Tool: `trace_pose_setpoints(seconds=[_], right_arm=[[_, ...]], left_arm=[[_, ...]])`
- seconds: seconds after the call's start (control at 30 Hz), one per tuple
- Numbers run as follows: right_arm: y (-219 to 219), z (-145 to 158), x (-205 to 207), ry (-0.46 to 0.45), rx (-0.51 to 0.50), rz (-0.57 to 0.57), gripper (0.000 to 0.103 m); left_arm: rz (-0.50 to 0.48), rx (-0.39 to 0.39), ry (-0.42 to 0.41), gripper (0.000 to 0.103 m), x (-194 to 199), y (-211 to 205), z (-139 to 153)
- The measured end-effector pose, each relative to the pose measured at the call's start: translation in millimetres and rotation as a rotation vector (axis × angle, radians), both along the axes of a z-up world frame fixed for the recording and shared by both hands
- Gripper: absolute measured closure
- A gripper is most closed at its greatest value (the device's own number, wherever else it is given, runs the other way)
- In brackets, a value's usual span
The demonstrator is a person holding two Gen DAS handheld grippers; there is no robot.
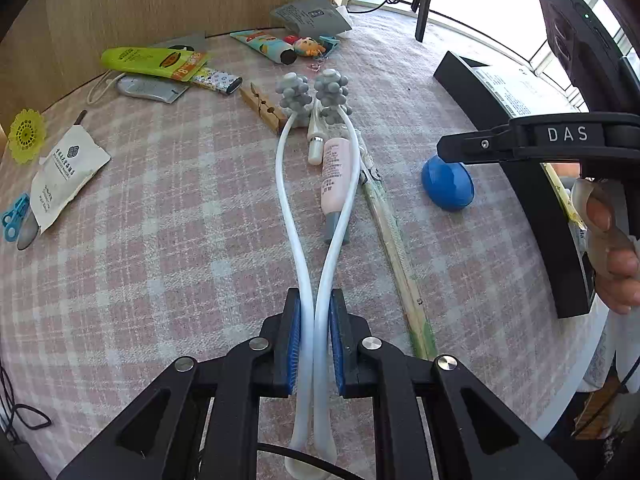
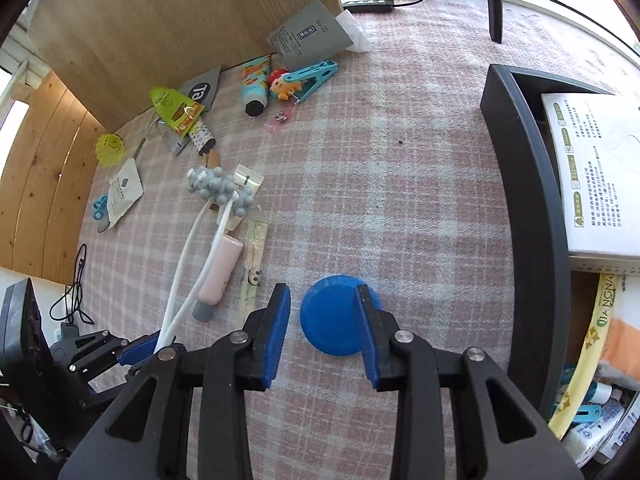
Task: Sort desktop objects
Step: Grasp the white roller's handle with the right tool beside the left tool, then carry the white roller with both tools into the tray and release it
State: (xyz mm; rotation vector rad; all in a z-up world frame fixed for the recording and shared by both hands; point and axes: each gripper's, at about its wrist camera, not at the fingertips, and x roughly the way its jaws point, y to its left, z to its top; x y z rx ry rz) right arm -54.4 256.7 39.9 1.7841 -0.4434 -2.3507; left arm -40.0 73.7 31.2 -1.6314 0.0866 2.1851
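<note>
My left gripper [image 1: 315, 300] is shut on the two white arms of a massager [image 1: 288, 184], whose grey knobbed heads [image 1: 314, 96] point away over the checked tablecloth. In the right wrist view the same massager [image 2: 220, 190] runs down to the left gripper [image 2: 140, 350] at the lower left. A blue round lid [image 2: 332, 320] lies flat on the cloth. My right gripper [image 2: 323, 292] hovers over it with its pads apart, and the right finger overlaps the lid's edge without pressing on it. From the left wrist view the right gripper [image 1: 452, 148] hangs just above the blue lid [image 1: 446, 186].
A black bin [image 2: 532, 200] with a white box and packets stands on the right. A pink tube [image 1: 336, 172], a long ruler [image 1: 394, 248] and a wooden clothespin [image 1: 262, 106] lie beside the massager. Packets, tubes and clips crowd the back left against a wooden board [image 1: 180, 0].
</note>
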Motion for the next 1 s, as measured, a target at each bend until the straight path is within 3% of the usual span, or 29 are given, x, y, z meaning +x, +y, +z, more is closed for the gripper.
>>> trace_pose_setpoints(seconds=[0.13, 0.23, 0.37, 0.5, 0.53, 0.7, 1.0], right_arm=[[-19, -3, -43, 0.003, -0.065, 0.018, 0.071], [-41, -3, -49, -0.013, -0.091, 0.025, 0.071], [-64, -23, -78, -0.043, -0.094, 0.047, 0.072], [-75, -34, -86, -0.081, -0.102, 0.049, 0.092], [-76, -35, -87, -0.081, -0.114, 0.047, 0.093], [-73, -12, -77, -0.021, -0.163, 0.052, 0.094], [-43, 40, -51, 0.07, -0.142, 0.042, 0.095]], left_arm=[[0.019, 0.043, -0.009, 0.091, 0, -6, 7], [0.023, 0.045, 0.005, 0.091, 1, -9, 14], [0.018, 0.04, 0.016, 0.091, 3, -10, 18], [0.012, 0.018, 0.027, 0.091, 6, -8, 17], [0.011, 0.014, 0.032, 0.091, 7, -7, 17], [0.011, 0.004, 0.064, 0.091, 12, -6, 28], [-0.047, -0.015, 0.134, 0.091, 23, 29, 63]])
